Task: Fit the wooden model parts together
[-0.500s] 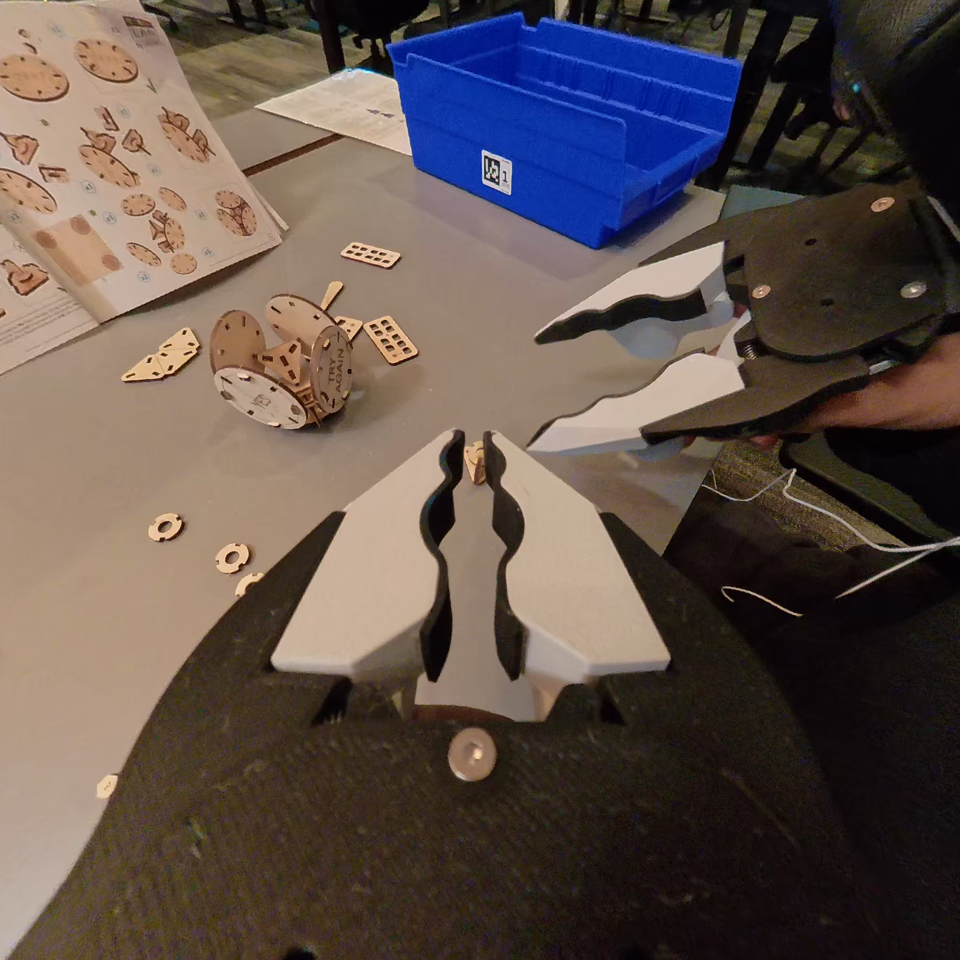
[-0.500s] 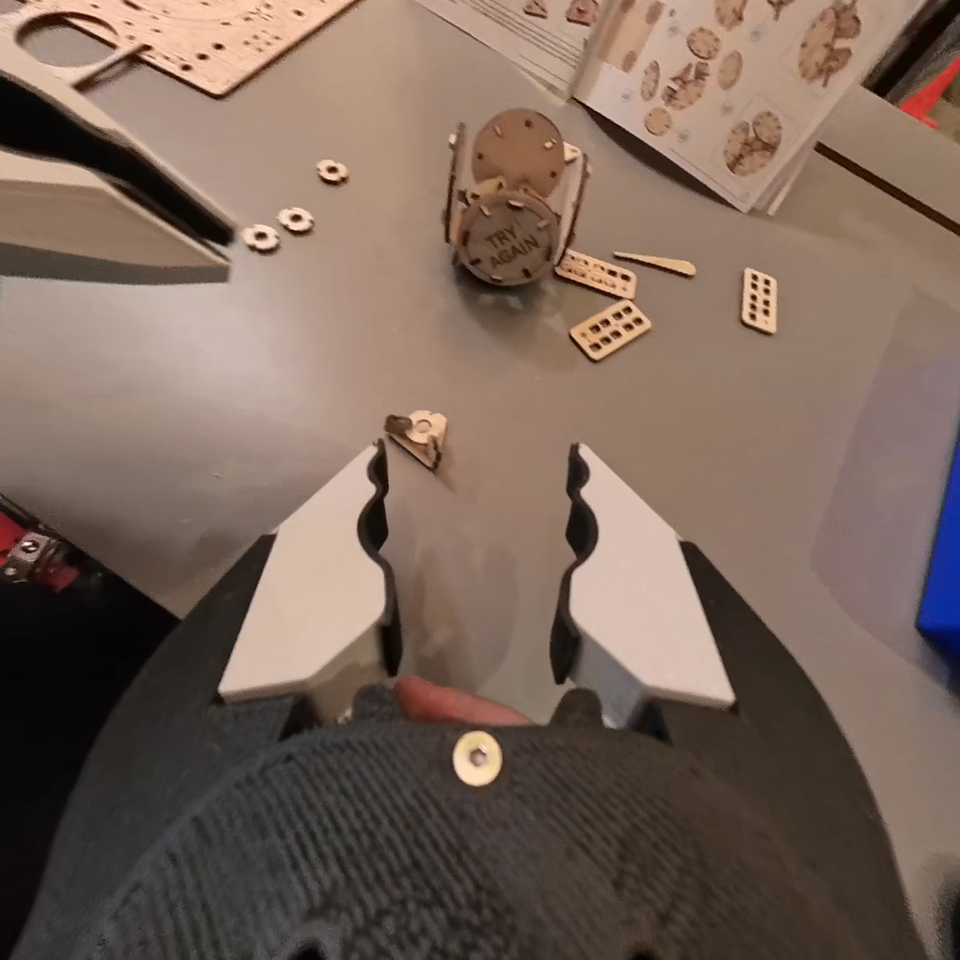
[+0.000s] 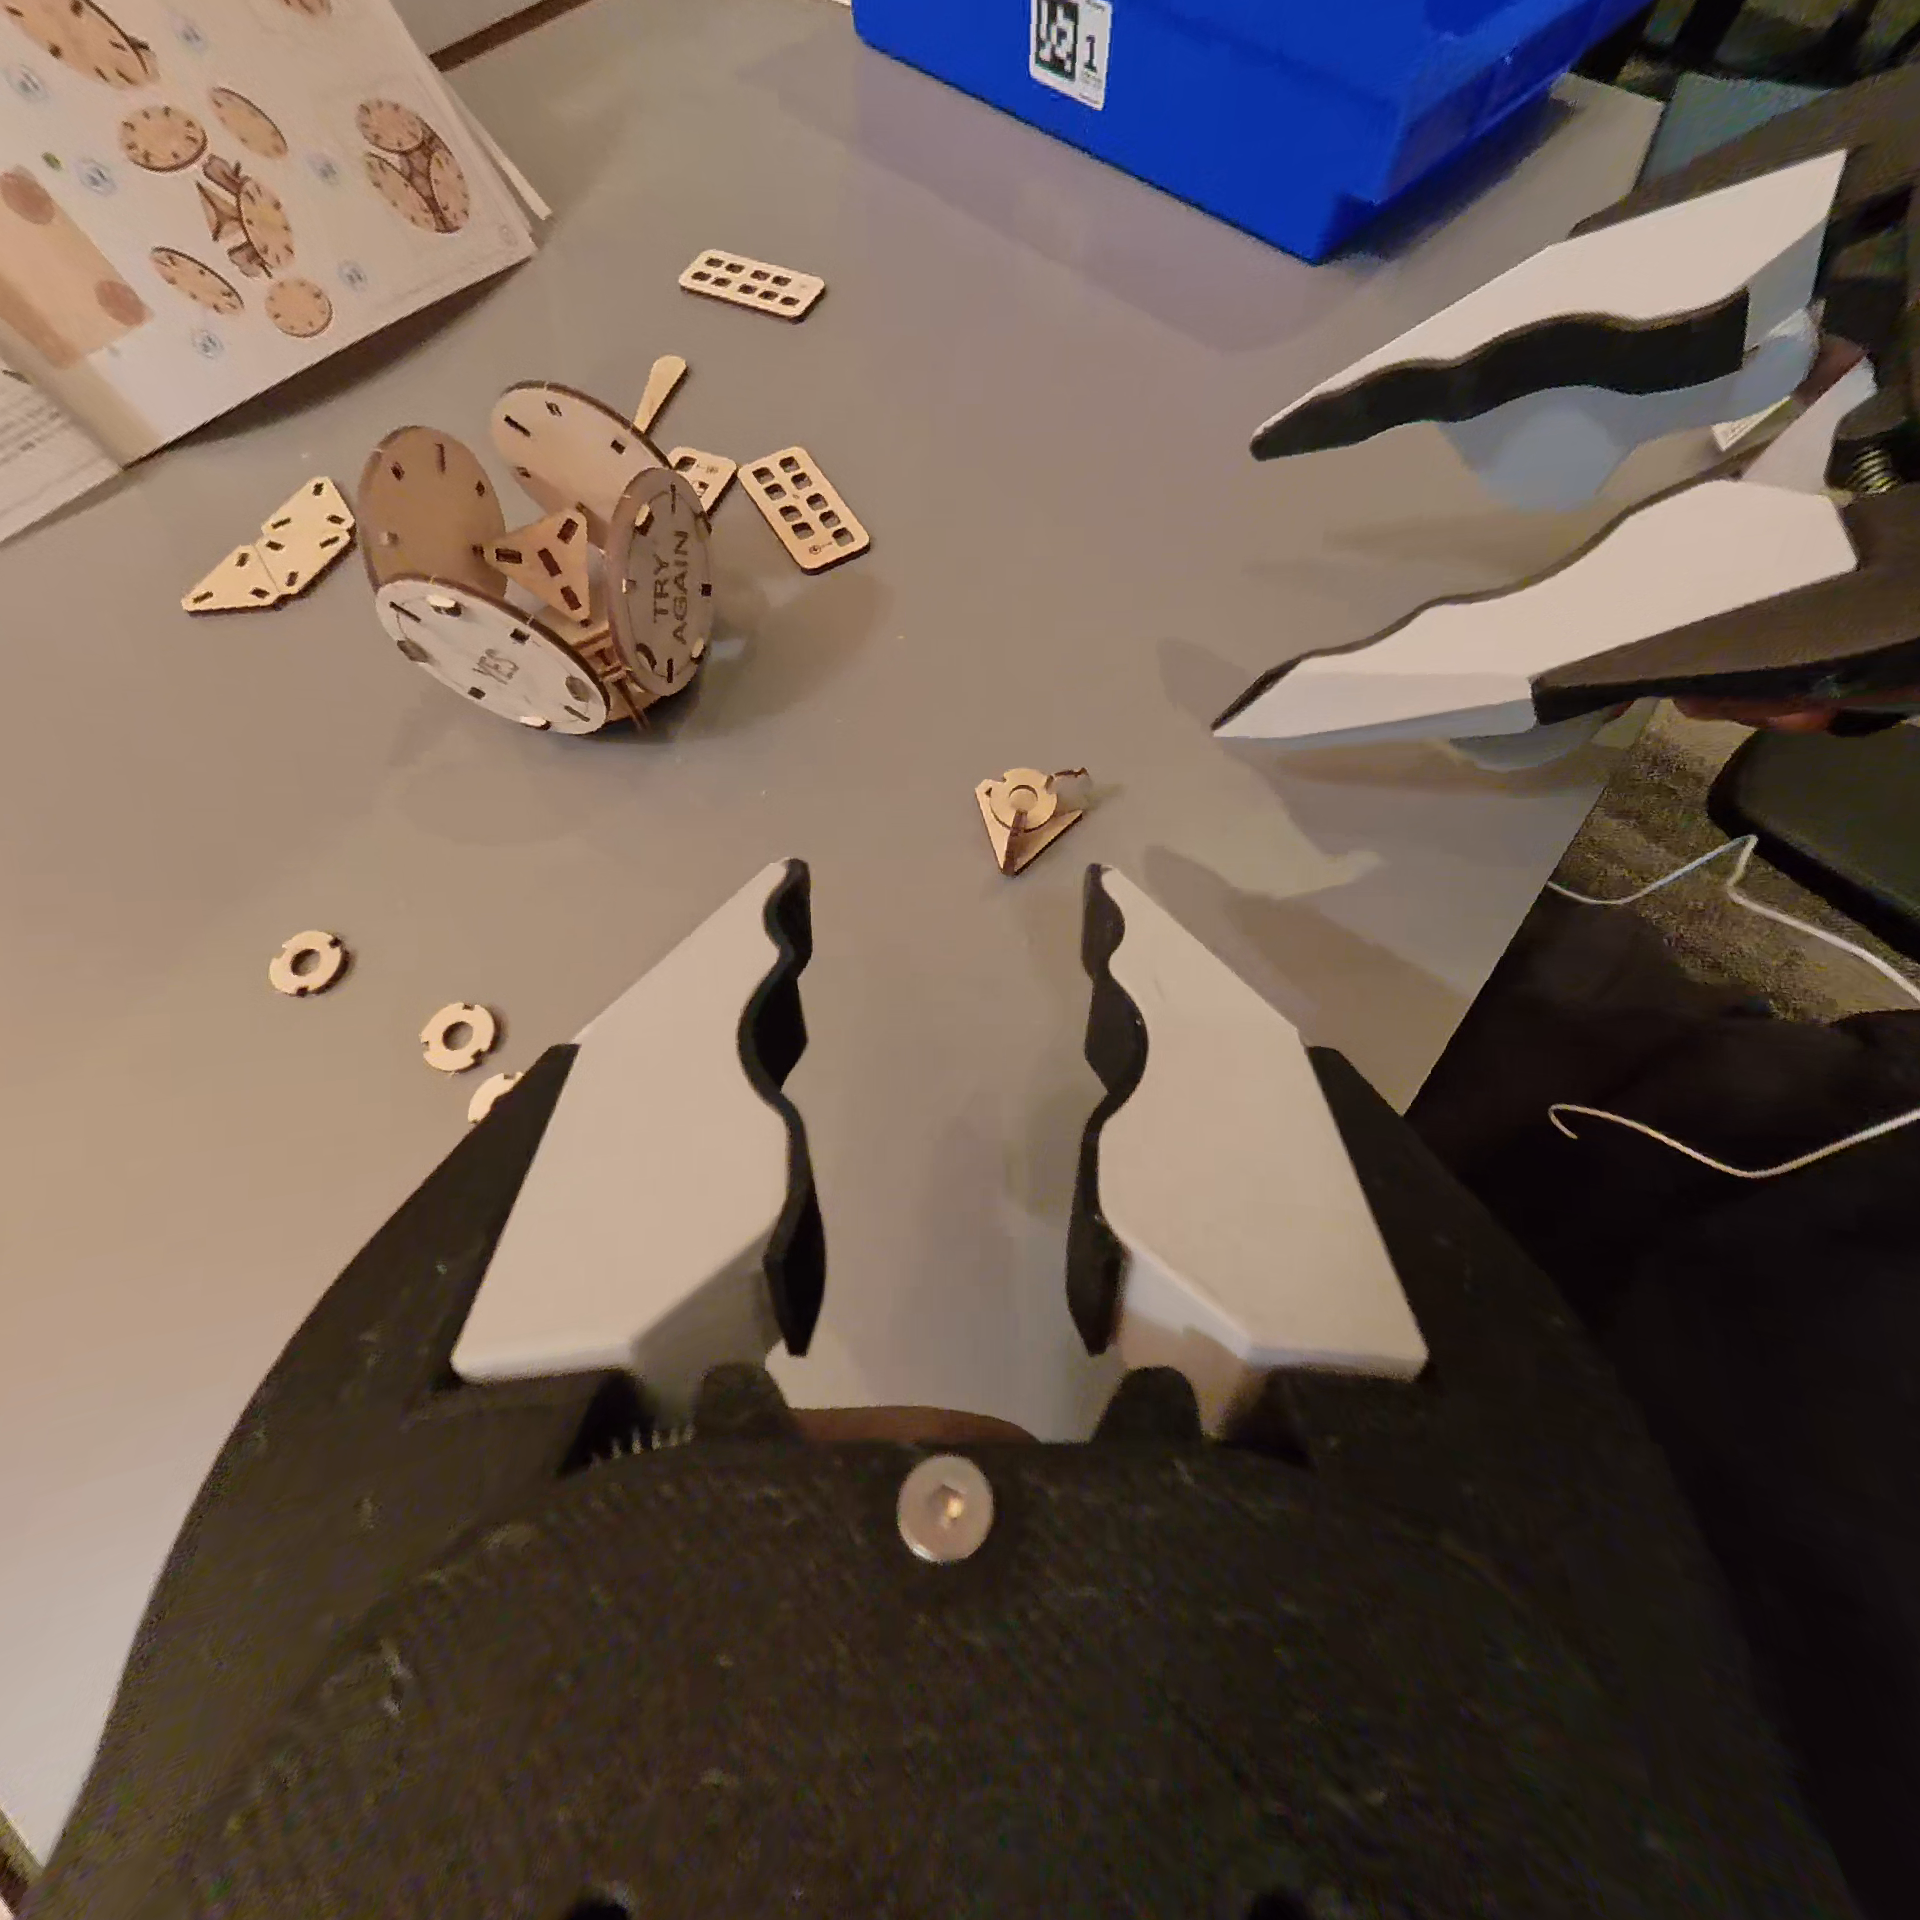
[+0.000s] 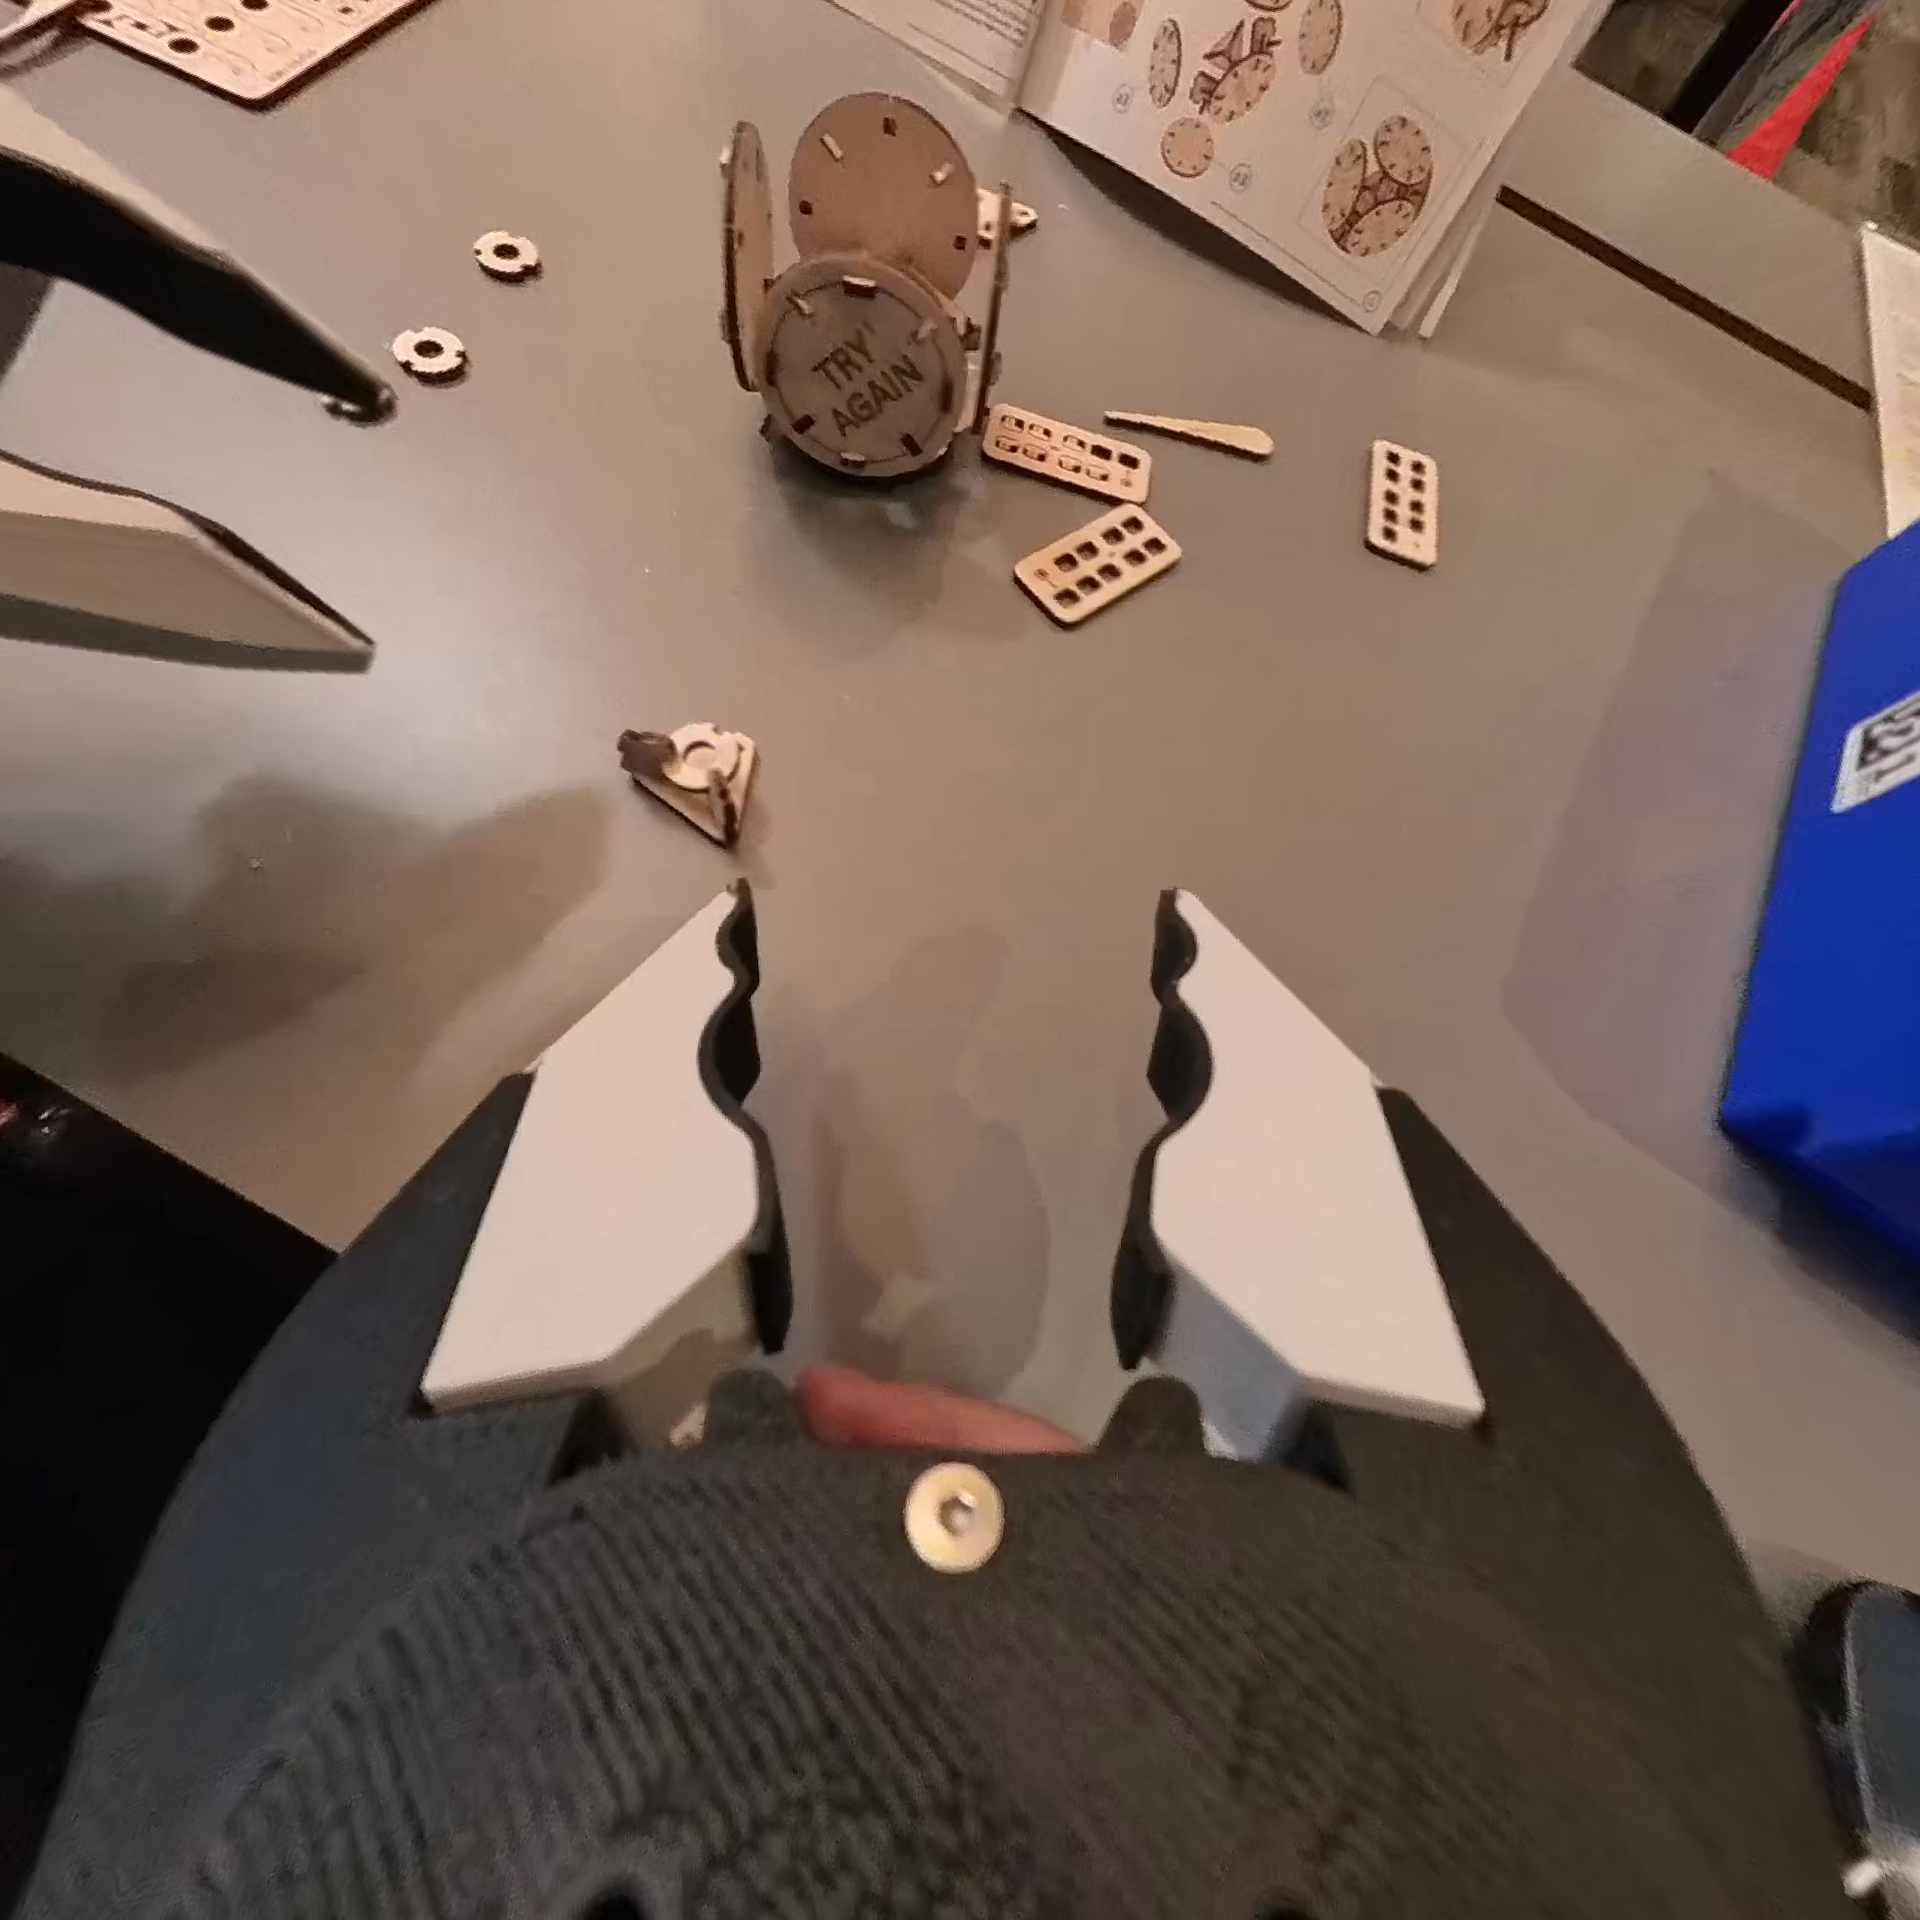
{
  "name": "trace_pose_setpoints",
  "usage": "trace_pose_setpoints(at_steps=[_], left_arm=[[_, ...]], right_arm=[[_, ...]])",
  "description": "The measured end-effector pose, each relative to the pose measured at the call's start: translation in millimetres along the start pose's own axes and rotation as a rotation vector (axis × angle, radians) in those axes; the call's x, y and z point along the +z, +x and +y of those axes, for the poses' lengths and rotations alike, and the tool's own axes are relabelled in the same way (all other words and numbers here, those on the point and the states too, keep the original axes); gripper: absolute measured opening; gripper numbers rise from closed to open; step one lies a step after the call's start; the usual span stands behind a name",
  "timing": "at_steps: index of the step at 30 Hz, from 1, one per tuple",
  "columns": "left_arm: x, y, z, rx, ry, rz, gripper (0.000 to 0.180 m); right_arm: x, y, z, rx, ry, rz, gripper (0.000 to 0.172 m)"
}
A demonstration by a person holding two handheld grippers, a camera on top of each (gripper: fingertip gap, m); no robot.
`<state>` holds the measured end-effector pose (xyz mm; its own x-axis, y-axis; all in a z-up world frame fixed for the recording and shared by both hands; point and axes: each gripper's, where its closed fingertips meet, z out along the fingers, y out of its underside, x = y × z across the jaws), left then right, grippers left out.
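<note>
Hovering over grey surface (image 3: 1039,416), left gripper (image 3: 945,883) and right gripper (image 4: 956,914) both had jaws spread, grasping nothing. Small triangular wooden piece (image 3: 1023,816) lay flat near surface's near edge, just ahead of left gripper's tips, slightly right of centre; sat ahead-left of right gripper. Left looked nearer. Wooden disc assembly (image 3: 540,582) stood farther in.

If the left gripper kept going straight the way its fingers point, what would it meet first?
Probably the small triangular wooden piece, lying flat just ahead of the open left gripper, toward its right finger. The gripper's height above the gray table is unclear, so it might pass over the piece.
</note>
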<state>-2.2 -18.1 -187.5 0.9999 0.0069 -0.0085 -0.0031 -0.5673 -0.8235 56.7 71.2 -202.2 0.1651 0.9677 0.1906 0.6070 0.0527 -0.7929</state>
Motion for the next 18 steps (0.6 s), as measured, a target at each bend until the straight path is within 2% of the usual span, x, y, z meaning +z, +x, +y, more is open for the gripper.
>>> trace_pose_setpoints(at_steps=[4,5,8,11,14,15,17,18], left_arm=[[2.9,3.6,1.2,0.023,-0.008,0.007,0.051],[4.3,6.1,1.8,0.03,-0.011,0.018,0.049],[10.1,11.5,1.4,0.045,-0.002,0.036,0.036],[19.2,14.4,4.9,0.044,0.0,0.05,0.029],[29.3,15.3,12.0,-0.027,-0.051,0.089,0.022],[31.8,18.1,12.3,-0.05,-0.067,0.126,0.021],[36.7,18.6,11.0,-0.079,-0.08,0.161,0.02],[39.2,16.9,11.4,-0.08,-0.088,0.162,0.02]], right_arm=[[2.5,-11.4,-6.9,-0.018,0.023,-0.027,0.071],[2.2,-14.5,-10.1,-0.023,0.039,-0.039,0.065],[-1.1,-27.0,-19.7,-0.047,0.103,-0.102,0.034],[-0.3,-36.3,-21.7,-0.031,0.138,-0.164,0.025],[6.9,-42.6,-14.5,-0.025,0.11,-0.215,0.023],[9.8,-43.3,-11.4,-0.038,0.095,-0.223,0.019],[15.6,-45.0,-5.7,-0.078,0.069,-0.247,0.0],[18.9,-44.3,-3.8,-0.086,0.06,-0.25,0.0]])
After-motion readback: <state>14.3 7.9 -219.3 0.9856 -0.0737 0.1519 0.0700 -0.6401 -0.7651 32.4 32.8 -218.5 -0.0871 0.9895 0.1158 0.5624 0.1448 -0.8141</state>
